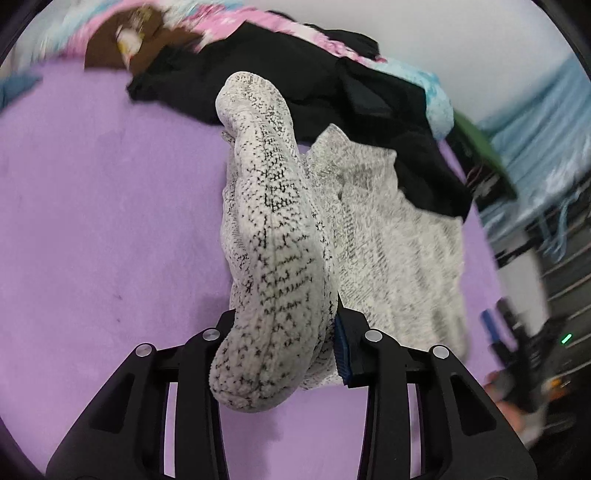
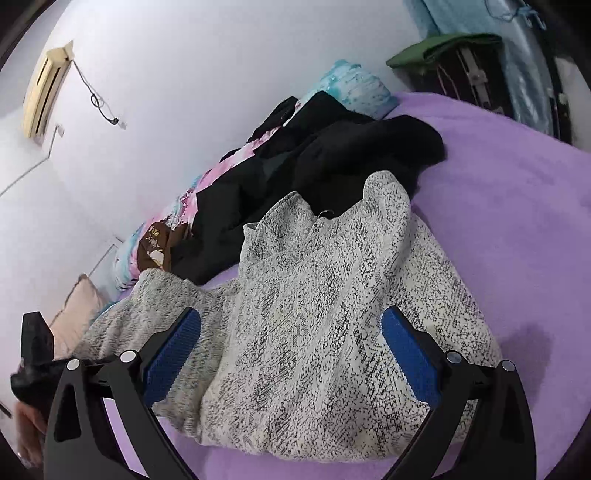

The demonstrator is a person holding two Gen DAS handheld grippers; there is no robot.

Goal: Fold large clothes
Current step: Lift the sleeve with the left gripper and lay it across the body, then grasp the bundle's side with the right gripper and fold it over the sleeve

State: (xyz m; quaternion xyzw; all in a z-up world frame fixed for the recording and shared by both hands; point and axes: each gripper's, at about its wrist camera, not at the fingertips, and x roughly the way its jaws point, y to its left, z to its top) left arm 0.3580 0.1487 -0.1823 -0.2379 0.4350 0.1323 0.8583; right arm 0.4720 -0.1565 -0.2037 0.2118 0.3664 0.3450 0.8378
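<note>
A white-and-black speckled knit sweater [image 2: 332,314] lies on the purple bed cover [image 2: 517,221]. My left gripper [image 1: 284,332] is shut on the sweater's sleeve [image 1: 269,221], which is lifted and runs up between the fingers, hiding the pads except one blue edge. The sweater's body [image 1: 399,251] lies to the right of it. My right gripper [image 2: 291,350] is open, blue pads [image 2: 410,354] spread wide above the sweater's body, holding nothing. The left gripper also shows at the left edge of the right wrist view [image 2: 33,358].
A pile of black clothes [image 2: 314,162] lies behind the sweater, by a pink and blue patterned pillow [image 2: 177,206] along the white wall. Purple bed cover [image 1: 103,221] spreads left. A green item [image 2: 443,48] and blue fabric [image 2: 480,22] stand beyond the bed's far corner.
</note>
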